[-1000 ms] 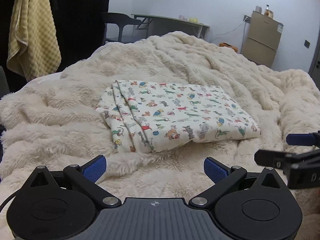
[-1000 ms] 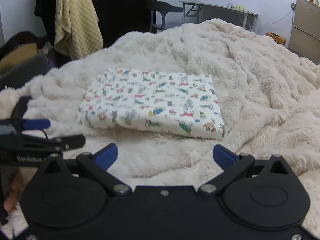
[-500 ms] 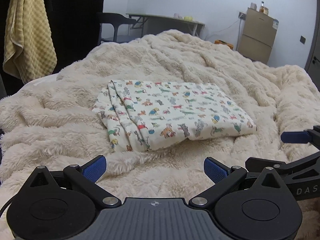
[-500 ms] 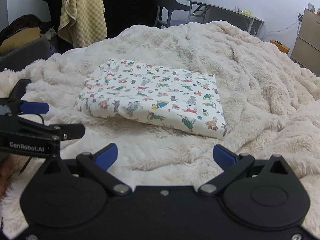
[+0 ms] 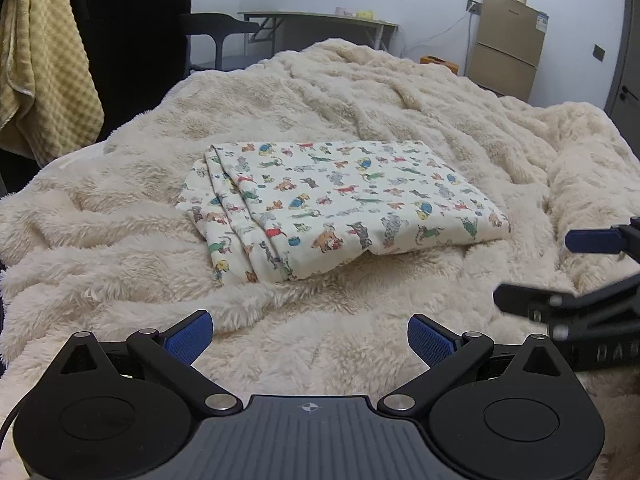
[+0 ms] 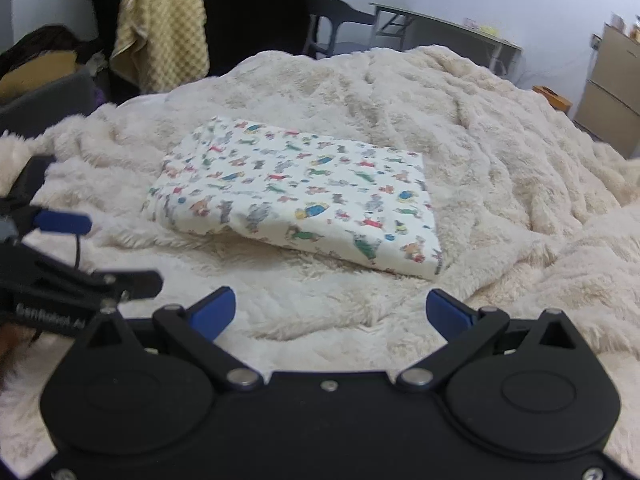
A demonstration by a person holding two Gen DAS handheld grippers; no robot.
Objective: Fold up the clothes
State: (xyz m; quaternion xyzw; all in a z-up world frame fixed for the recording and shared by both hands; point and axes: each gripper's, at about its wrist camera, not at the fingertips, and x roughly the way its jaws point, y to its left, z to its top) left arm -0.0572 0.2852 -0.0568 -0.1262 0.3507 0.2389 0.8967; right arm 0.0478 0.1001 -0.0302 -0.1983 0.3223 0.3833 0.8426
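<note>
I had the left hand-held gripper [image 5: 310, 338] held low over the fluffy cream blanket [image 5: 120, 240] that covered the bed; its blue-padded fingers [image 5: 188, 338] stood wide apart with nothing between them, only fur below. The right hand-held gripper [image 6: 330, 314] sat much the same, spread open and empty over the blanket [image 6: 520, 184]; its picture was slightly blurred. Each one showed at the edge of the other's view: the right hand-held gripper [image 5: 560, 268] came in from the right edge of the left camera, the left hand-held gripper [image 6: 96, 248] from the left edge of the right camera, and both appeared open there too.

The folded garment [image 5: 336, 208], white cloth printed with small coloured animals, lay flat on the blanket ahead of both grippers and clear of them; from the left camera I could see its stacked layered edges on the left side, and its near edge lifted a little off the fur. From the right camera the folded garment [image 6: 296, 196] showed as a neat rectangle with a thick near edge.

Behind the bed I saw a yellow checked towel [image 5: 44, 76] hanging at the left against something dark; a dark chair [image 5: 212, 36] and a long counter [image 5: 320, 20] by the far wall; a tan cabinet [image 5: 506, 44] at the right.
</note>
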